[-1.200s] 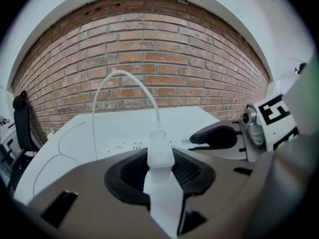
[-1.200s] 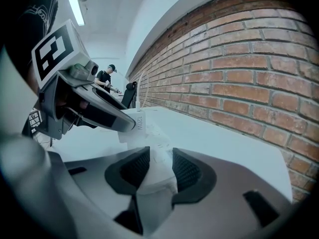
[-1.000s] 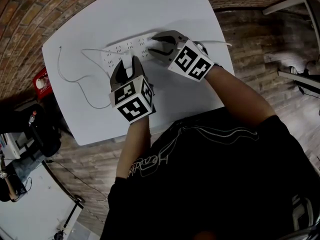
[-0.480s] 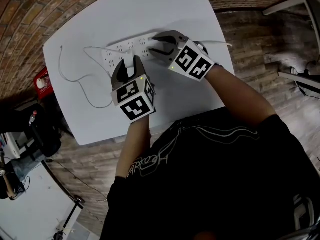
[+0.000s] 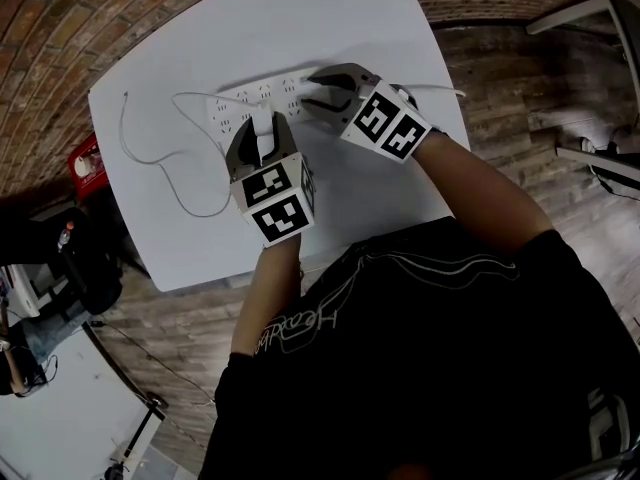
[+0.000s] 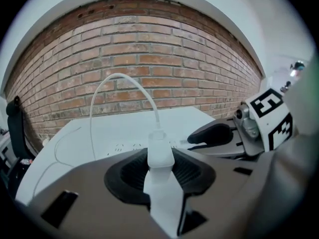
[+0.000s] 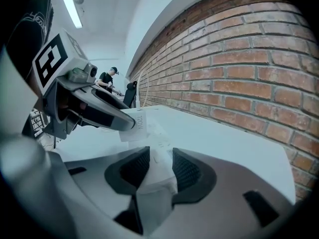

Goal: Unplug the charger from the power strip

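Head view, charger [image 5: 262, 140] (white) clamped by left gripper [image 5: 262, 120]

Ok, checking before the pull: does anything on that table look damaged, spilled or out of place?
Nothing stands out. The power strip lies on the table, intact, and the charger shows no damage. Its thin white cable just arches up and trails loosely across the tabletop.

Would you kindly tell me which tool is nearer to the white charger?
Left. The left tool is clamped on the charger itself; the right tool grips the power strip beside it.
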### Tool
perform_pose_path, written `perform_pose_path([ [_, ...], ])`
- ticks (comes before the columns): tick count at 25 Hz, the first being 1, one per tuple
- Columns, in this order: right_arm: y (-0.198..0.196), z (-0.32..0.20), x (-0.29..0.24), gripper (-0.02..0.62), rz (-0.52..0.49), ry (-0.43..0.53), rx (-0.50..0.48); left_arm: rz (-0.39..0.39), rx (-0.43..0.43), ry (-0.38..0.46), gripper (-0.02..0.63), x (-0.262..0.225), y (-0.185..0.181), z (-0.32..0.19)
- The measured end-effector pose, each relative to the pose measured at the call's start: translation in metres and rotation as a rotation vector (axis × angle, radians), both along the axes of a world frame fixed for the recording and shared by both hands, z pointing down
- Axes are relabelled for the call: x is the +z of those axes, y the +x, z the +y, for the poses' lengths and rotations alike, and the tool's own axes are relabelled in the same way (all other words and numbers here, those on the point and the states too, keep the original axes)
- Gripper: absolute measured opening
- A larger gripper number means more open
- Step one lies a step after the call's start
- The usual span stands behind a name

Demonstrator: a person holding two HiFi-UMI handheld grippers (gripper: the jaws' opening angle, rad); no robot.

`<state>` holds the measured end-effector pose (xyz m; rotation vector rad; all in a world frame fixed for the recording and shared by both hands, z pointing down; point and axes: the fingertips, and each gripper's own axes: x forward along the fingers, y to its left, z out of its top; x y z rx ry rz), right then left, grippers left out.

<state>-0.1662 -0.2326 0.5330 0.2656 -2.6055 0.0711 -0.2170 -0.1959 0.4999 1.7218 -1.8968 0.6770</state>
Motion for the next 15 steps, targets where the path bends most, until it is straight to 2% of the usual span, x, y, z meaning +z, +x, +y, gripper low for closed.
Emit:
perform_pose_path([
  [3, -0.0007, -0.0002, 0.0008, 0.124, 0.002, -0.001, 0.001, 0.101, -0.027, -0.002, 0.137, 0.0017, -0.0042, 0.0002],
  [5, -0.001, 0.0, 0.0006, 0.124, 0.001, 0.001, 0.001, 0.141, -0.038, 0.004, 0.137, 0.0017, -0.0065, 0.0007],
  [7, -0.0009, -0.0002, 0.0007, 0.126, 0.002, 0.001, 0.004, 0.122, -0.027, 0.006, 0.137, 0.0014, -0.0063, 0.0005],
  [11, -0.0017, -0.0002, 0.0005, 0.126, -0.001, -0.003, 0.006, -0.032, 0.037, 0.014, 0.14, -0.0025, -0.0017, 0.0008],
  [12, -0.0016, -0.0002, 0.0003, 0.126, -0.001, -0.004, 0.006, -0.045, 0.046, 0.014, 0.141, -0.0028, -0.001, 0.0008],
  [15, -0.002, -0.001, 0.0004, 0.126, 0.002, -0.003, 0.006, 0.01, 0.034, 0.006, 0.14, -0.0016, -0.0023, 0.0002],
])
